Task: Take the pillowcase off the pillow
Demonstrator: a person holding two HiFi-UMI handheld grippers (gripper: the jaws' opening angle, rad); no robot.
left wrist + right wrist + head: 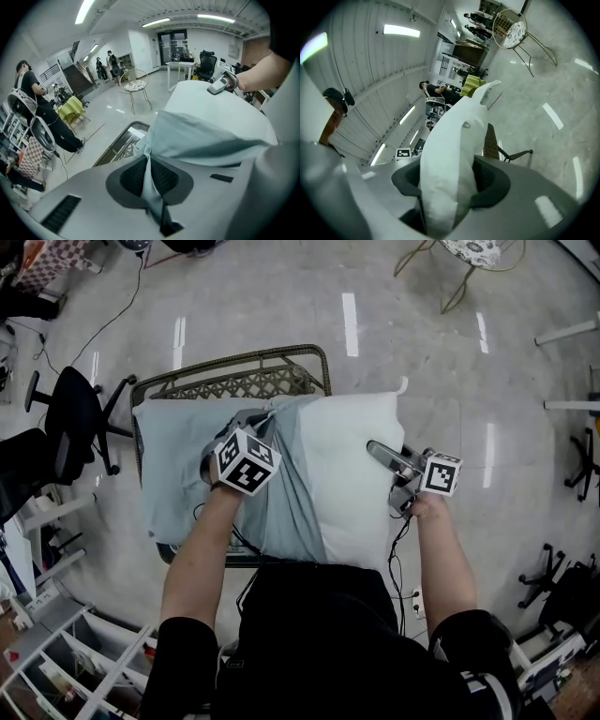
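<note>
1. The right gripper [449,183] presses its two dark jaws on the white pillow [454,136], which rises between them.
2. Just right of the pillow, a brown woven edge [490,140] shows behind it.
3. Beyond the pillow's tip, a person [438,91] stands far off.
4. Well up and right of the pillow, a round wire chair [509,29] stands on the glossy floor [553,93].

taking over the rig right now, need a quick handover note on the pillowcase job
Left gripper: shut on a bunched fold of the pillowcase.
Right gripper: shut on the edge of the bare pillow.
Pillow lies across the wicker frame; its right part is uncovered, its left part is inside the case.
To do: pull the two apart until the case comes clear.
</note>
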